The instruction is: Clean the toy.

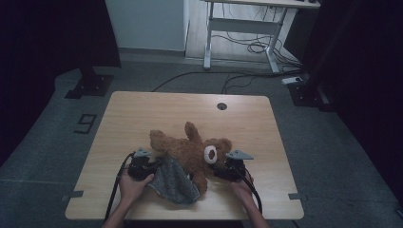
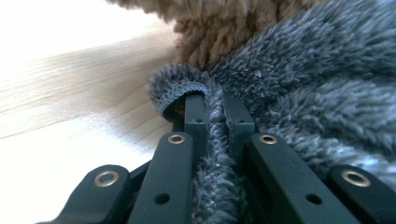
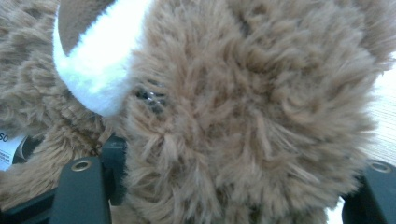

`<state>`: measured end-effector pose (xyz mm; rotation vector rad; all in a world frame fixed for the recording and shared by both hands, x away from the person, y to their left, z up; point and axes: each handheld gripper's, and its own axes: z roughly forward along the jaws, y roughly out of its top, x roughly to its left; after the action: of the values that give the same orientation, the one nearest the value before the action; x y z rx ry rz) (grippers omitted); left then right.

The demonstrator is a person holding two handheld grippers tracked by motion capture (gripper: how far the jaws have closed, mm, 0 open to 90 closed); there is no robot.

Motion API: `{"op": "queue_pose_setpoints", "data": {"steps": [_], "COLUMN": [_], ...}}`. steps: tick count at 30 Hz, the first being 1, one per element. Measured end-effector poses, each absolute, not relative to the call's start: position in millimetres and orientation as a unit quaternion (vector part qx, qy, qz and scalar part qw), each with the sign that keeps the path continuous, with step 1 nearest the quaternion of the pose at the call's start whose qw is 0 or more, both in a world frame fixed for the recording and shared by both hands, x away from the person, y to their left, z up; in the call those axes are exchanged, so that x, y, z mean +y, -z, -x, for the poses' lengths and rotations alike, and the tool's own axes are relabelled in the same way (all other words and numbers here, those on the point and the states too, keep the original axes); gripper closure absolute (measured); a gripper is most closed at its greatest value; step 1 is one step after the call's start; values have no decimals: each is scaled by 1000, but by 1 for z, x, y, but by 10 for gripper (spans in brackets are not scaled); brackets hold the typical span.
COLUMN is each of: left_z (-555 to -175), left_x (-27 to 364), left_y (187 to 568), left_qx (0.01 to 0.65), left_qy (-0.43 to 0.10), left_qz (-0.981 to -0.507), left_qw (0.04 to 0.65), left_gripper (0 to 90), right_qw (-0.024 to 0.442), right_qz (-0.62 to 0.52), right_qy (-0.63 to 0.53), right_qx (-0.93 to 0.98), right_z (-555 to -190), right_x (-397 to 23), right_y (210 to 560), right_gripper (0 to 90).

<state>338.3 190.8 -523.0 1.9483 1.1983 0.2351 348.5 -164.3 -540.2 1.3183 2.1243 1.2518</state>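
- Left gripper (image 1: 151, 167) pinches the cloth (image 2: 299, 79) edge tight; pull it slowly over the bear (image 1: 190, 152) lying mid-table.
- Right gripper (image 1: 219, 170), jaws wide around the bear's head, should hold it steady.

A shaggy brown plush teddy bear (image 1: 190, 151), its muzzle (image 3: 95, 70) a smoother white pile, lies on a table (image 1: 142, 114) of pale, matt wood grain. The grey cloth (image 1: 175, 181) is a fuzzy fleece with a stitched hem. The left gripper (image 2: 218, 116) is matt black plastic with brass-coloured rivets.
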Motion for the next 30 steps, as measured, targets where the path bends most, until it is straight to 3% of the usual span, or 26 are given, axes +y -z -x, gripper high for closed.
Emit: {"op": "queue_pose_setpoints", "data": {"steps": [6, 12, 23, 30], "left_z": [-322, -327, -310, -331], "left_x": [182, 137, 164, 157], "left_y": [471, 475, 506, 509], "left_qx": [429, 400, 458, 464], "left_qy": [-126, -128, -123, -126], "left_qz": [-739, -783, -770, -781], "left_qw": [504, 459, 426, 398], "left_gripper": [823, 823, 830, 827], "right_qw": [172, 172, 176, 179], "right_qz": [-466, -466, -462, -463], "right_qy": [-441, -441, -440, -438], "right_qx": [747, 748, 750, 749], "right_z": [-349, -349, -348, -348], "right_x": [-164, -164, -164, -163], "right_y": [540, 540, 540, 541], "right_gripper": [294, 294, 293, 296]}}
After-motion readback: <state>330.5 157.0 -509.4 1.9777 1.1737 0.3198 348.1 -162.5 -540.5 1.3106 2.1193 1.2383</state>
